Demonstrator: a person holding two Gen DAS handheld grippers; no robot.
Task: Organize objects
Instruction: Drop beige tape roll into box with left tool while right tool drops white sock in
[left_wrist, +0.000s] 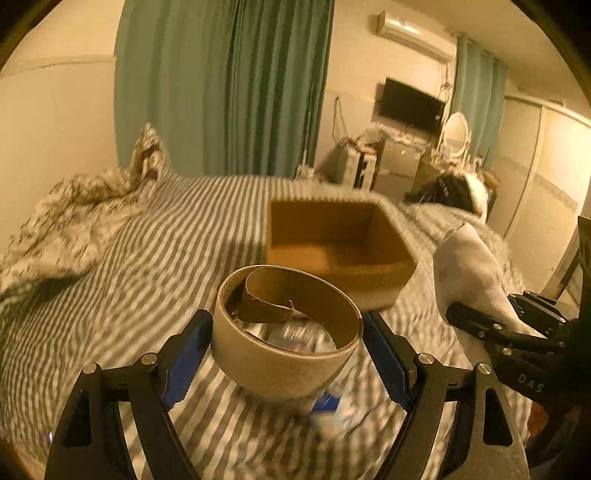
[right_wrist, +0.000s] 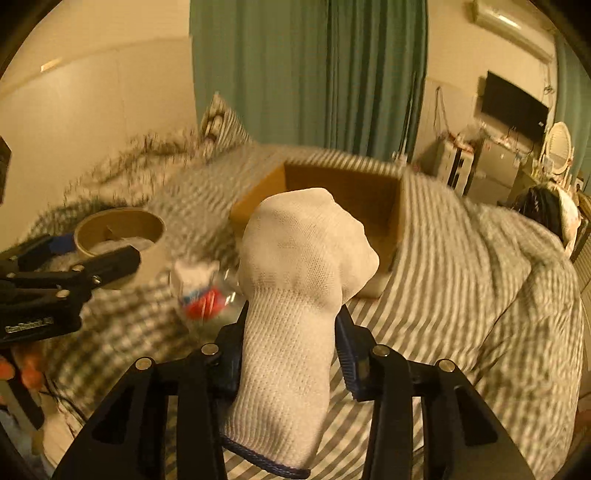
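between left hand-held gripper (left_wrist: 286, 343) pads, tape roll (left_wrist: 286, 332) clamped; right hand-held gripper (right_wrist: 291, 332) pinches glove (right_wrist: 295, 295).

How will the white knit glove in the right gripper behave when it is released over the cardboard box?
The white glove is probably floppy: its knit fabric bunches above the right gripper. It looks light and unlikely to roll, so it should slump where it lands in the cardboard box. The ribbed cuff seems grippy rather than slippery.

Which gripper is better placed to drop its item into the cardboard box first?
Right, probably. The right gripper holds the glove with its top overlapping the box straight ahead. The left gripper, holding the tape roll, sits farther back.
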